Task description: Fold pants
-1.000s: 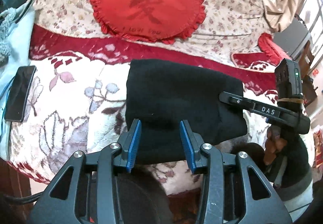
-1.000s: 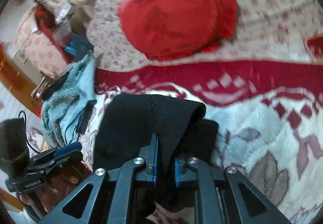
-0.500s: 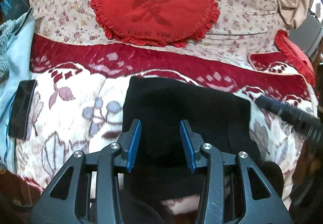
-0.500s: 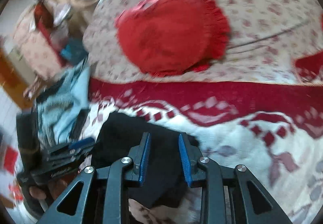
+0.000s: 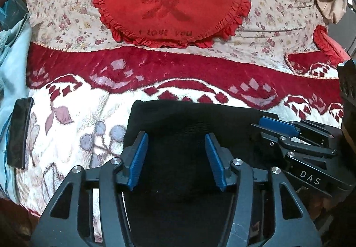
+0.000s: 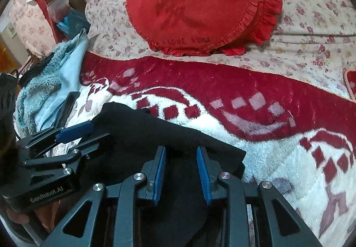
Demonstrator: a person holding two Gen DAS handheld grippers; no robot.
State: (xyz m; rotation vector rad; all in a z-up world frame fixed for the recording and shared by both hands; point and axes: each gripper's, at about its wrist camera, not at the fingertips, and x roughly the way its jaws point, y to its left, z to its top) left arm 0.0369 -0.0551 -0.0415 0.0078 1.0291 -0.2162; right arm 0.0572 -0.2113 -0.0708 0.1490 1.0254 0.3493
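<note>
The black pants (image 5: 191, 126) lie folded into a compact, roughly rectangular bundle on the white floral part of the blanket (image 5: 73, 118), on the near side of its red patterned band. The fabric is a dark knit; the far edge is straight. In the right wrist view the pants (image 6: 155, 129) show a layered far edge, with one corner pointing toward the heart-shaped cushion (image 6: 200, 6).

The left gripper (image 5: 176, 155) hangs over the near part of the pants with its blue pads spread apart and nothing between them. The right gripper (image 6: 181, 174) is likewise spread, over the pants' right end, gripping nothing. Each gripper is visible in the other's view beside the pants: the right gripper (image 5: 296, 142) at the right edge, the left gripper (image 6: 55, 146) at the left edge.

Relative to the pants: the red cushion (image 5: 171, 0), printed "I love you", lies beyond the red band on a floral sheet (image 5: 57, 15). A dark phone (image 5: 20, 131) lies to the left on the blanket's edge, beside a light blue towel (image 6: 44, 91). Clutter fills the room corner beyond the towel; its items cannot be identified.
</note>
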